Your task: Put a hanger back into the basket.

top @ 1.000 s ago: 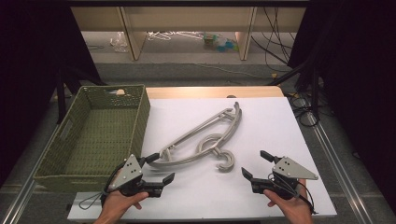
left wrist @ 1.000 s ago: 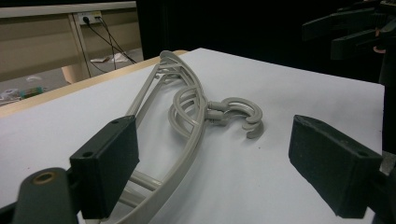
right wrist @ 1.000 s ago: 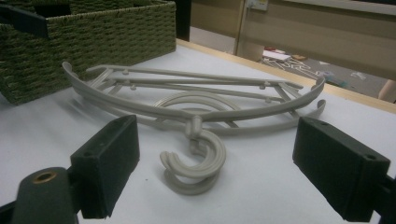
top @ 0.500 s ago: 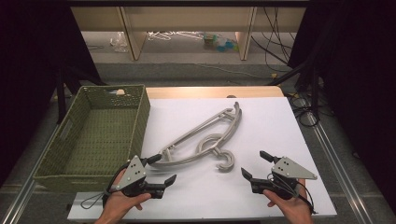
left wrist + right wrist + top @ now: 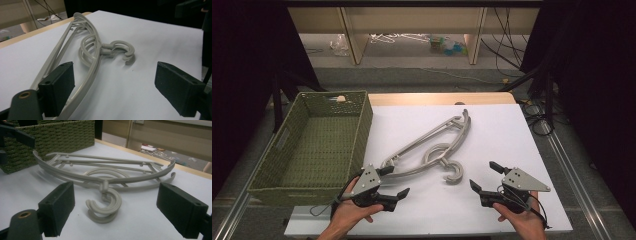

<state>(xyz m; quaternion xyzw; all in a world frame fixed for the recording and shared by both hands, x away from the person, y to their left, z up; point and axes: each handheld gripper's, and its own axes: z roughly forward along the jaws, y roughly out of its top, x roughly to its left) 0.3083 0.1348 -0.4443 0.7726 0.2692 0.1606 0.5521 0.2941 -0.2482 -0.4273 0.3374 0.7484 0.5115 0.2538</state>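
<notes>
A green woven basket (image 5: 317,145) sits left on the white-topped table (image 5: 512,135) — wooden shelving (image 5: 412,30) stands beyond.

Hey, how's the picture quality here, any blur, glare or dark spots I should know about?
High view: the white table is evenly lit with no glare, while the surroundings fall to black. Left gripper view: the grey hangers are fairly sharp, casting soft shadows; the nearby black pads look slightly soft. Right gripper view: the hook is crisp, and the green basket and the background are a little blurred.
</notes>
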